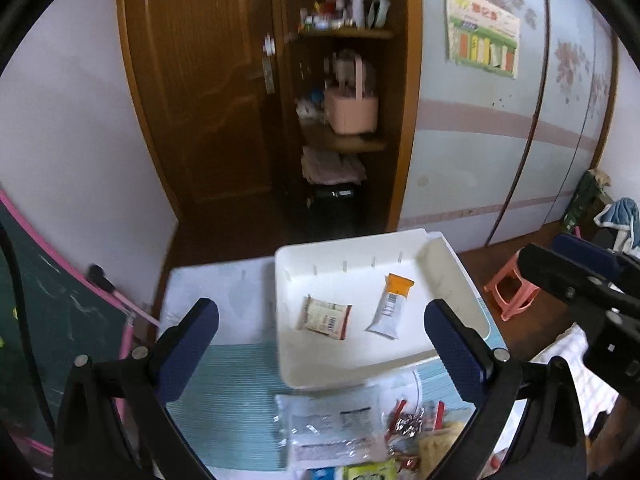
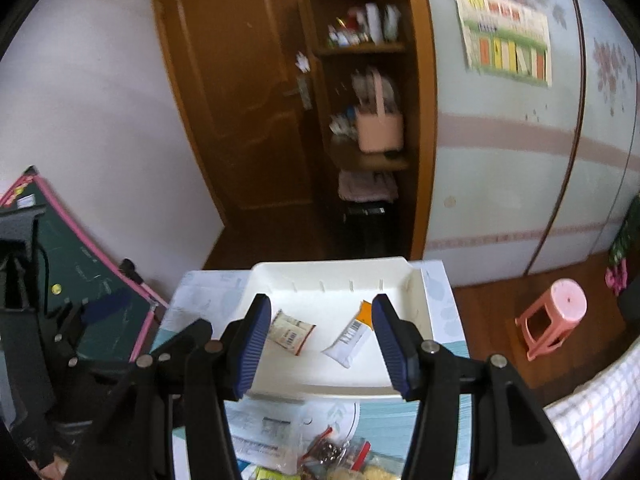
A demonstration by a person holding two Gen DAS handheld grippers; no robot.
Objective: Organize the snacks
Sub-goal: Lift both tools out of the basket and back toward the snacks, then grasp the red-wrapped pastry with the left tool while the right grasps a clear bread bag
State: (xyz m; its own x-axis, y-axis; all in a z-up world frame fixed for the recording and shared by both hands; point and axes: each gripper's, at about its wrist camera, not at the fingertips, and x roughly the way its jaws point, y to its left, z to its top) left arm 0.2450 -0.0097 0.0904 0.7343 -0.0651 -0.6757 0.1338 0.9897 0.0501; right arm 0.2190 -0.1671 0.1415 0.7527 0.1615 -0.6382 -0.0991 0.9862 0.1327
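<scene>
The white-and-orange snack packet (image 1: 390,307) lies flat in the white tray (image 1: 456,280), its long axis slanting, orange end toward the tray's far wall, white end toward me; a brown-edged packet (image 1: 325,317) lies beside it to the left, apart from it; both sit beyond and between my fingers in each view; more snack bags (image 1: 340,432) are heaped on the table (image 1: 224,380) in front of the tray; my left gripper (image 1: 320,346) stands wide and empty; my right gripper (image 2: 320,346) is parted too, gripping nothing.
</scene>
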